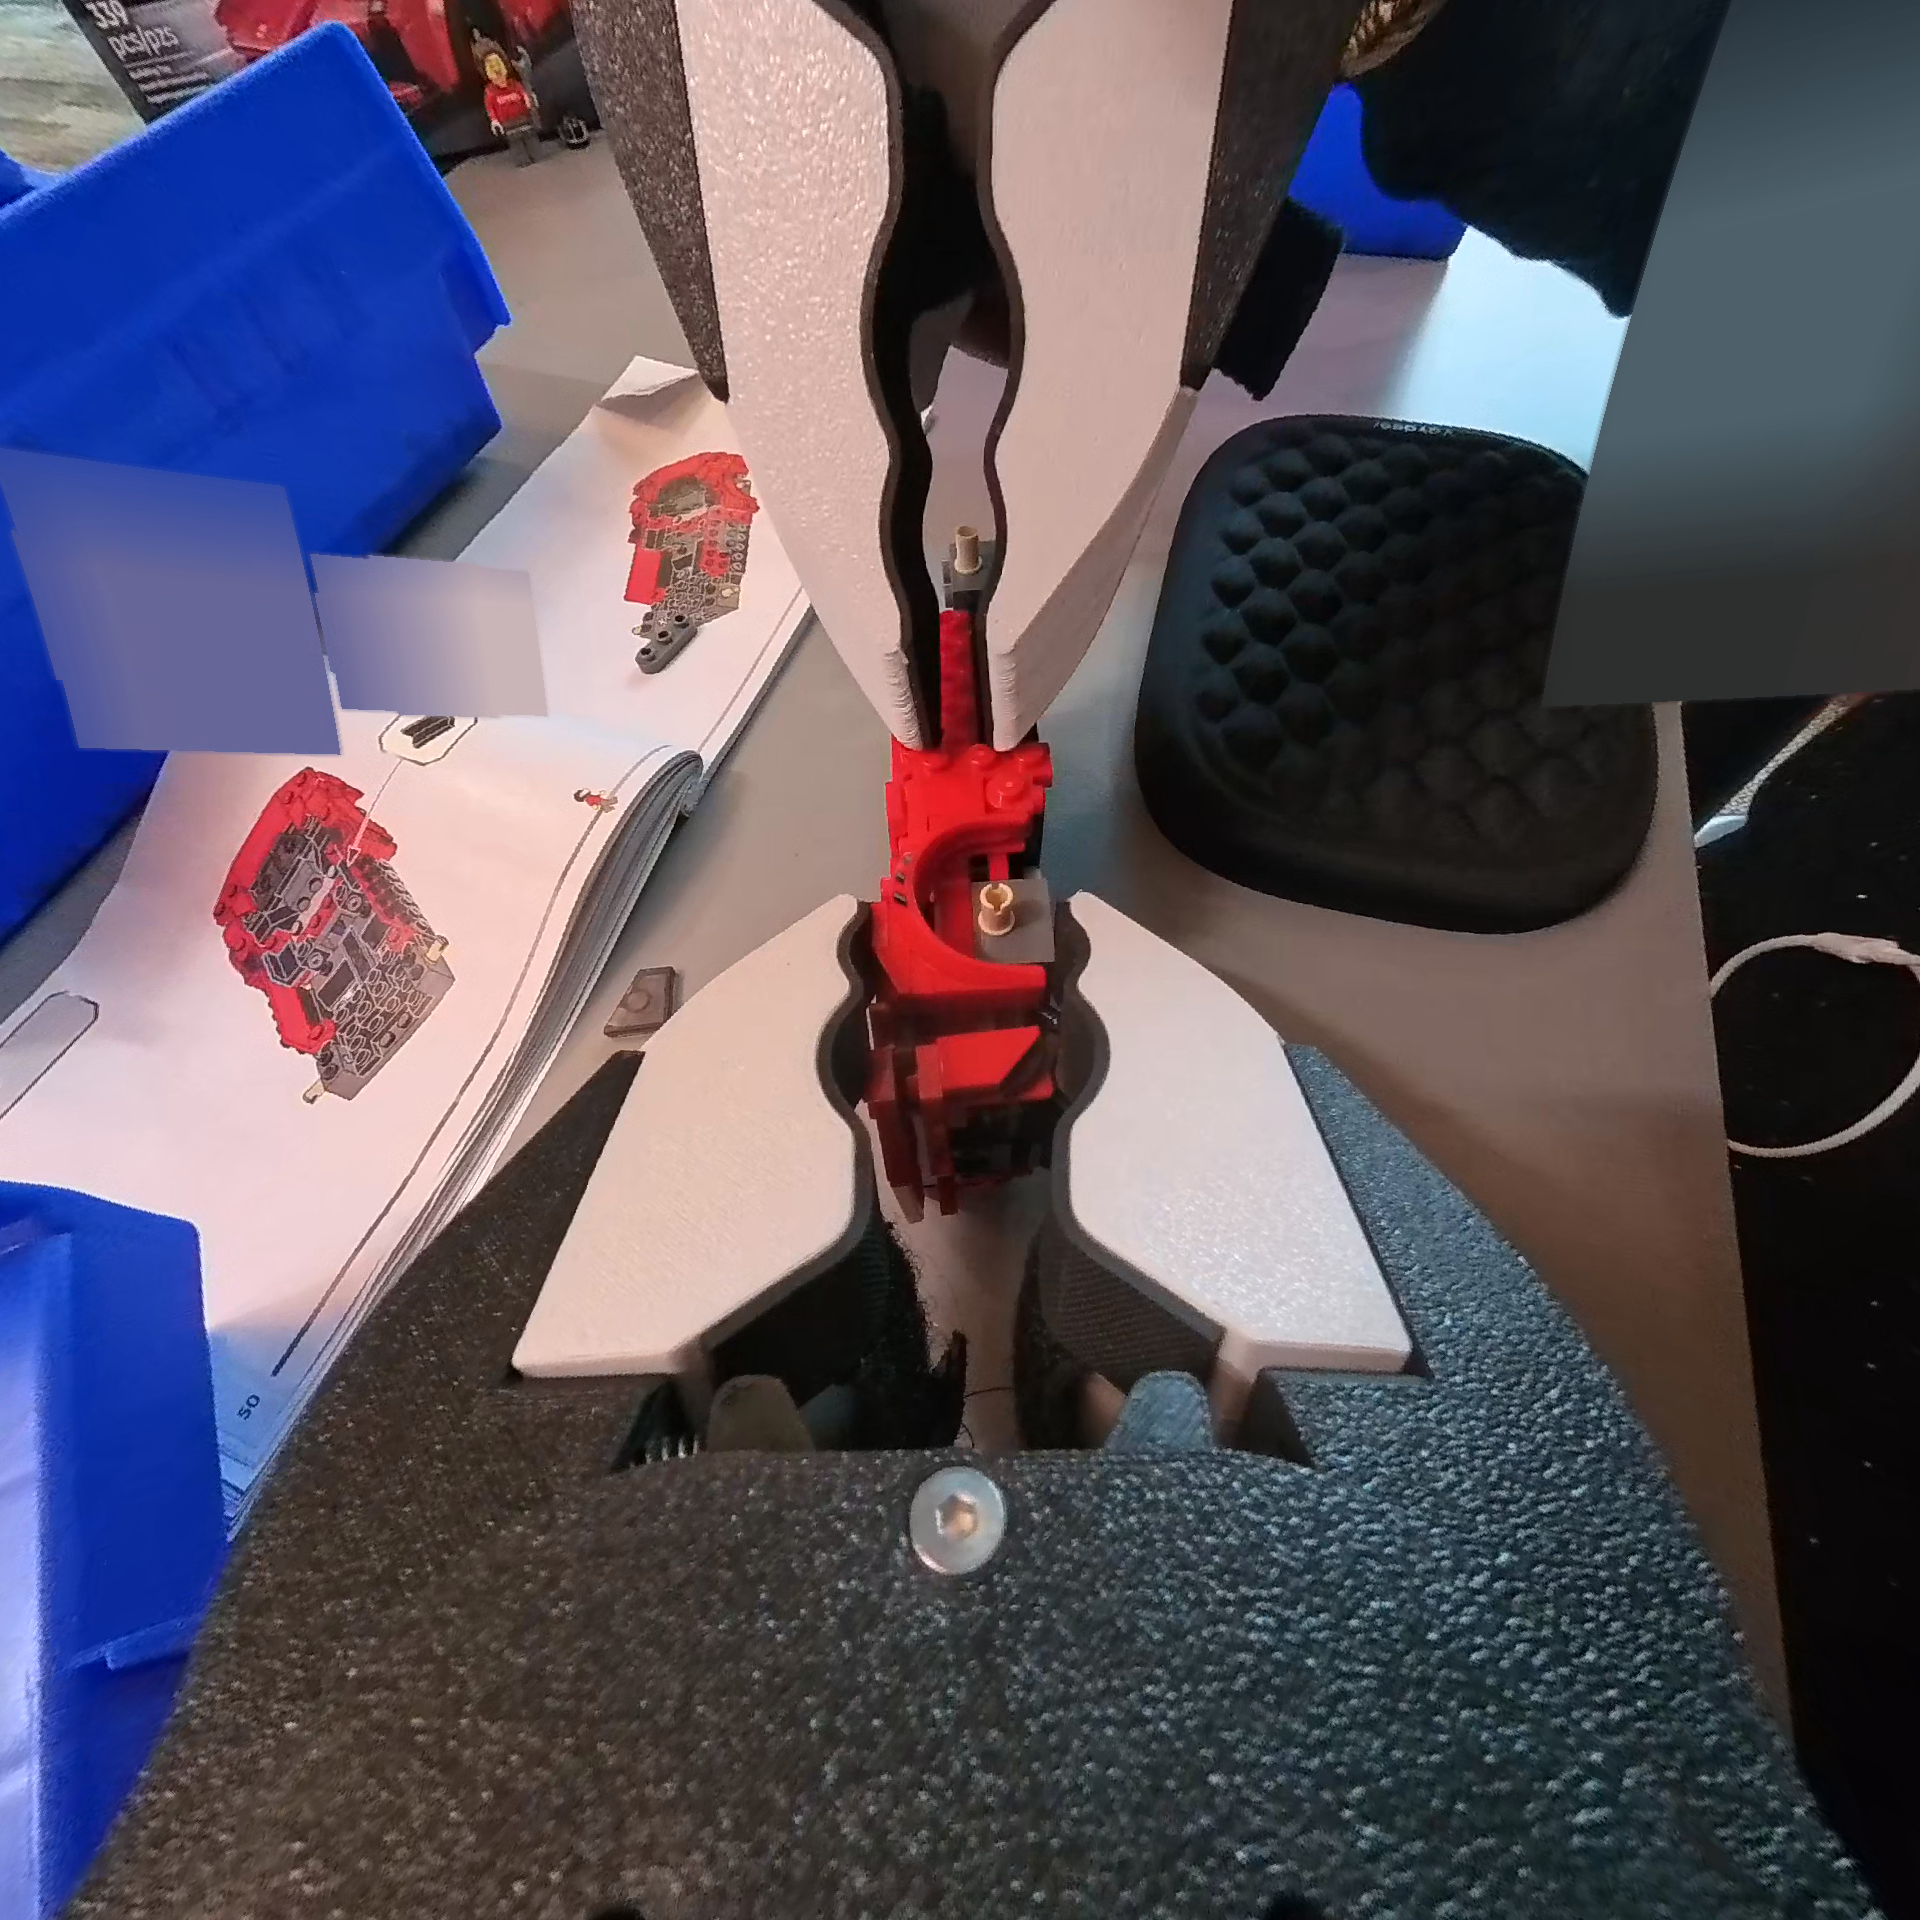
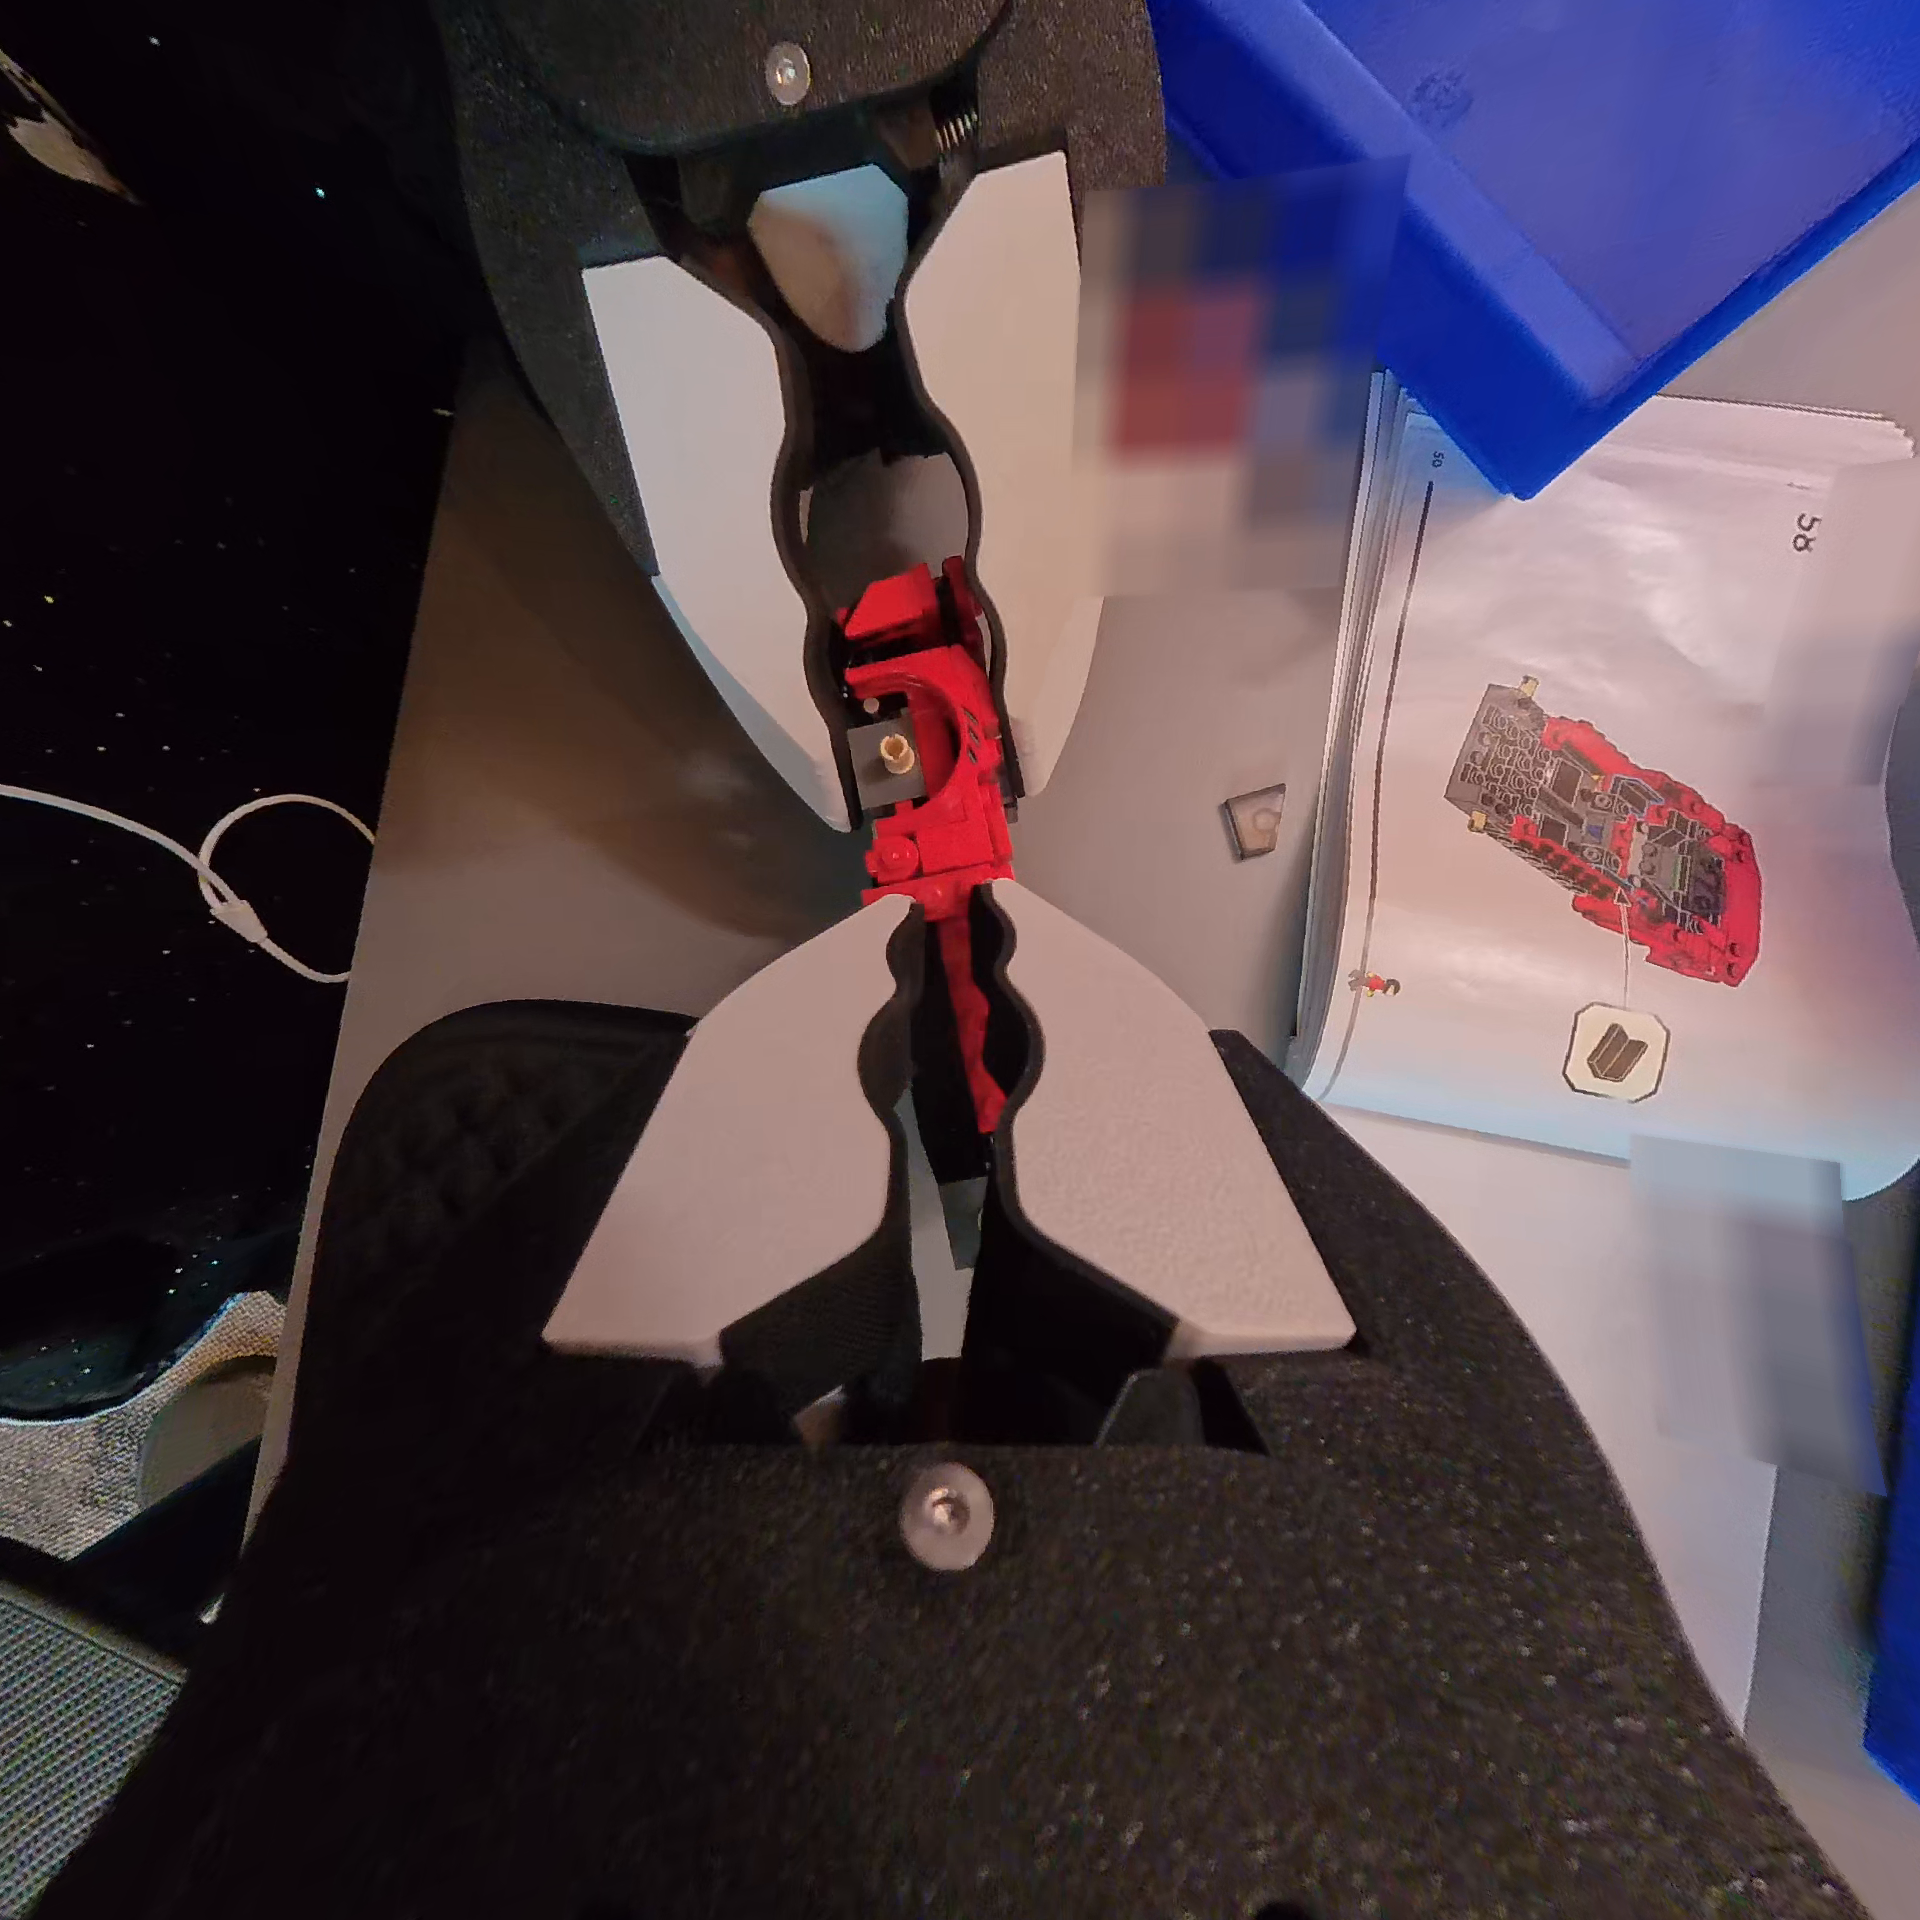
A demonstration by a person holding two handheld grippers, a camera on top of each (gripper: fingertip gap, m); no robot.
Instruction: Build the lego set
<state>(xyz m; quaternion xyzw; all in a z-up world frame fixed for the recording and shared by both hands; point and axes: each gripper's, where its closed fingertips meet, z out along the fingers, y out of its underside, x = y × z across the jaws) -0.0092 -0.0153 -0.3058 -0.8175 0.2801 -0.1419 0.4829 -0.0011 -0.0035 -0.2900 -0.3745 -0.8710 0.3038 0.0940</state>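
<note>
Two pairs of tongs clamp one red lego car body (image 1: 961,935) above the bench (image 1: 1299,987): left tongs (image 1: 961,1023) grip its wheel-arch end, right tongs (image 2: 951,1023) its narrow far end. Light and rigid, it likely snaps apart under twisting, so the solid stacked walls look safest to hold.

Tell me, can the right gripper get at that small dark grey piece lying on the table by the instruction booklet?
Probably not yet. The right gripper is shut on the red Lego car body, shared with the left gripper. The small dark grey piece lies uncovered beside the instruction booklet.
</note>
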